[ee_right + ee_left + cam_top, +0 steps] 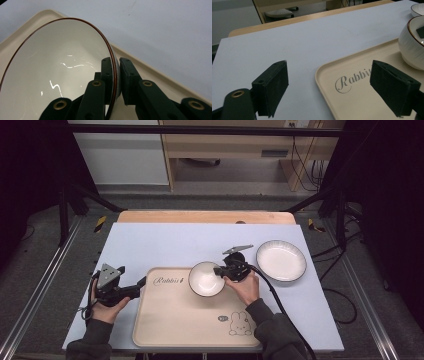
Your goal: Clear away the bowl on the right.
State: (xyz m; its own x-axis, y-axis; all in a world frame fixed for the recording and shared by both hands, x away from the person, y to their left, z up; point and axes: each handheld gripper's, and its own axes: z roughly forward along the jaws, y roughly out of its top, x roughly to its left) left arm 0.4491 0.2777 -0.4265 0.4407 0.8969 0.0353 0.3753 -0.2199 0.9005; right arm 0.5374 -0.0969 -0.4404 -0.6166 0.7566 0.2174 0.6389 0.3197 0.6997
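1. The tray, a beige one with a printed rabbit and the word "Rabbit", lies on the pale sheet at the near edge of the table, between the person's two forearms.
2. Left of the tray, the left gripper rests in the person's left hand, pointing at the tray's far left corner. In the left gripper view its two black jaws stand wide apart with nothing between them; one is over the sheet, the other over the tray's lettering.
3. At the tray's far right, the right gripper, held in the right hand, is clamped on the bowl. In the right gripper view the jaws pinch the bowl's wall, one pad inside and one outside the brown-edged rim.
4. The bowl, white, sits over the tray's far edge, near its right corner; whether it rests on the tray or is lifted, I cannot tell.
5. Beyond the tray's far right corner, a white plate with a dark rim lies on the sheet, apart from the bowl.
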